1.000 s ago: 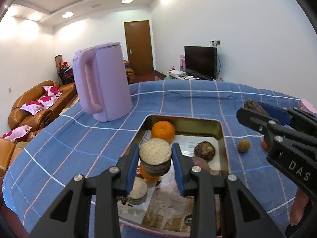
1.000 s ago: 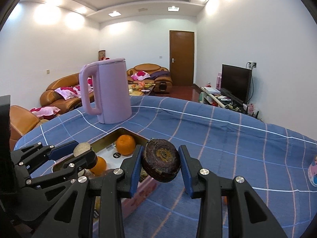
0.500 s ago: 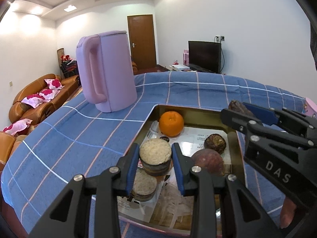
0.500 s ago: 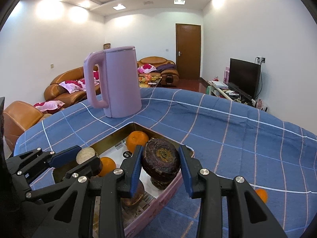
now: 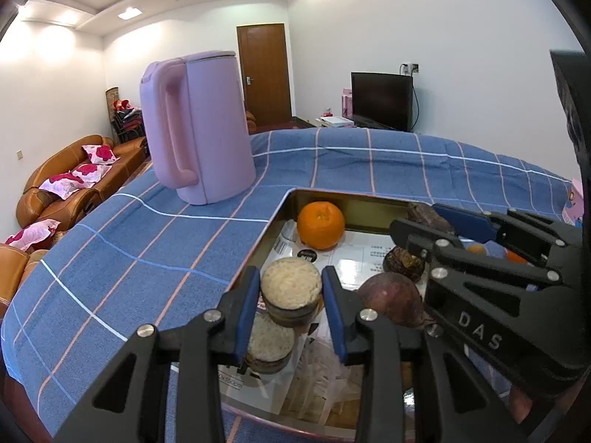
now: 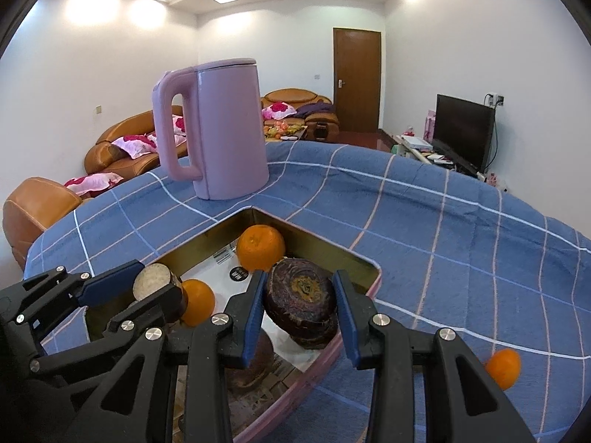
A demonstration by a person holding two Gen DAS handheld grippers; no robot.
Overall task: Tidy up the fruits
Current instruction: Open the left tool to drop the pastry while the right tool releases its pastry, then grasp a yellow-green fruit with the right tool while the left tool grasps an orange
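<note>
Left wrist: cut fruit (image 5: 291,289) clamped between left tongs (image 5: 291,308), above tray (image 5: 280,217).

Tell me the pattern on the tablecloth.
The tablecloth is blue with a grid of thin white and pink lines, a check pattern. It shows best in the right wrist view.

In the left wrist view, the tray (image 5: 286,206) is crowded: an orange (image 5: 320,225) at twelve o'clock, dark fruits (image 5: 392,297) at three, the right gripper (image 5: 417,227) over them. The kettle (image 5: 207,129) blocks eleven o'clock. Open blue cloth (image 5: 140,251) lies at nine o'clock.
</note>
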